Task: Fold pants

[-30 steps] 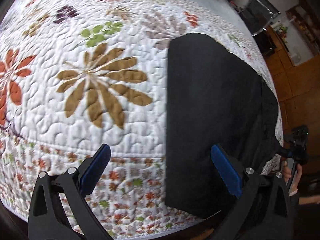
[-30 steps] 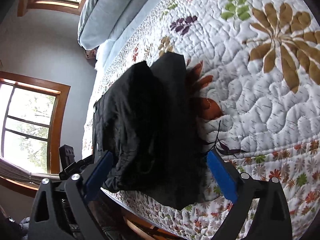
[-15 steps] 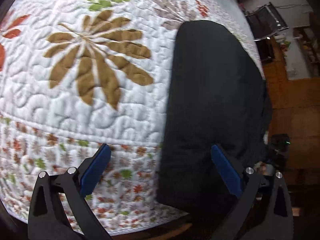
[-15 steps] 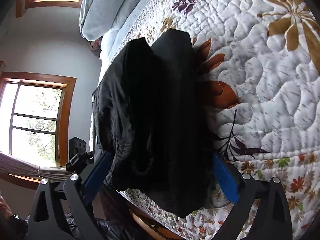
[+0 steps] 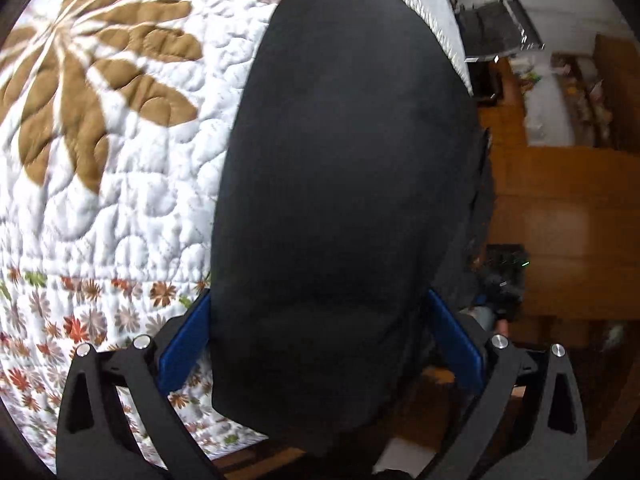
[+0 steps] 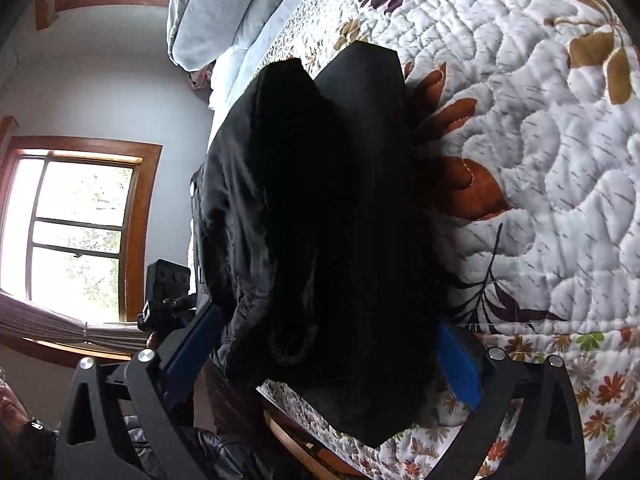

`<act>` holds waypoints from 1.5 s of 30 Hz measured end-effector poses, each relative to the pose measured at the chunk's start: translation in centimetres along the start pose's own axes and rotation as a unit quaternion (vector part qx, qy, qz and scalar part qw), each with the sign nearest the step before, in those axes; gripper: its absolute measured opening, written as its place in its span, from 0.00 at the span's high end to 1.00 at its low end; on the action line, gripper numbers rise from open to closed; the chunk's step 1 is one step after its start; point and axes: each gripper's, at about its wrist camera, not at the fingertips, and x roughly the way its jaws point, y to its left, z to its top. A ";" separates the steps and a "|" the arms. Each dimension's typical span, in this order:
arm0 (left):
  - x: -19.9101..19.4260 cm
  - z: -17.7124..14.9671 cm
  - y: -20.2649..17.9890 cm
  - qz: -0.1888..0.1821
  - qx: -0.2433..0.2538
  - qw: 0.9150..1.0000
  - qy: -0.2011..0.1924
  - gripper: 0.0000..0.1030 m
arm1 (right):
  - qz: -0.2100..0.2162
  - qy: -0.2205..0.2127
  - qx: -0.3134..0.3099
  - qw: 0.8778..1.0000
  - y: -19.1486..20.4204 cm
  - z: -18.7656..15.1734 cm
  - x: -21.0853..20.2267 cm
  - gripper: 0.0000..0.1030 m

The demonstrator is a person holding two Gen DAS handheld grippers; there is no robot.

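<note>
Both jaws of the left gripper (image 5: 320,340) are seen spread wide in the left wrist view, with the near end of the folded black pants (image 5: 340,200) lying between the blue pads (image 5: 182,346); whether either pad touches the cloth cannot be told. The pants are laid as a long, smooth, dark panel running from the near edge of the bed toward the far side, and their near end hangs over the edge. A white quilt (image 5: 132,208) with a large brown flower (image 5: 92,84) is seen to the left of the pants, and a band of small orange and brown flowers runs along its near border. A wooden floor (image 5: 560,208) is seen to the right, past the bed's edge, and the other gripper's dark body (image 5: 502,276) shows just beside the pants' right side.

In the right wrist view, the jaws of the right gripper (image 6: 324,352) are likewise held wide apart, and the pants (image 6: 340,208) fill the gap between the blue pads (image 6: 458,364); contact cannot be judged. A rumpled, shinier layer with a small pale button is seen on the left of the pile, and a flat panel on the right. Gray pillows (image 6: 216,12) lie at the far left, a wood-framed window (image 6: 80,232) is set in the wall at the left, and the quilt (image 6: 560,160) spreads to the right.
</note>
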 end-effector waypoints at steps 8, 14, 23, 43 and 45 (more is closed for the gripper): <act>0.5 -0.3 -0.3 0.004 0.021 1.000 -0.004 0.03 | -0.020 -0.011 -0.033 0.999 1.2 -0.2 0.9 0.26; 0.5 -0.3 -0.8 0.012 0.024 0.999 -0.021 0.06 | -0.011 -0.021 -0.045 0.999 2.2 -0.1 1.1 0.49; -2.0 1.9 0.3 0.005 0.014 0.998 -0.061 0.22 | 0.006 -0.034 -0.069 0.997 5.0 2.7 3.0 0.55; -6.0 10.4 3.0 0.039 -0.002 0.992 -0.118 0.19 | 0.024 -0.018 -0.074 0.997 6.7 13.3 10.2 0.55; -6.0 10.4 3.2 0.040 -0.002 0.992 -0.120 0.18 | 0.028 -0.017 -0.072 0.997 6.3 12.7 10.0 0.54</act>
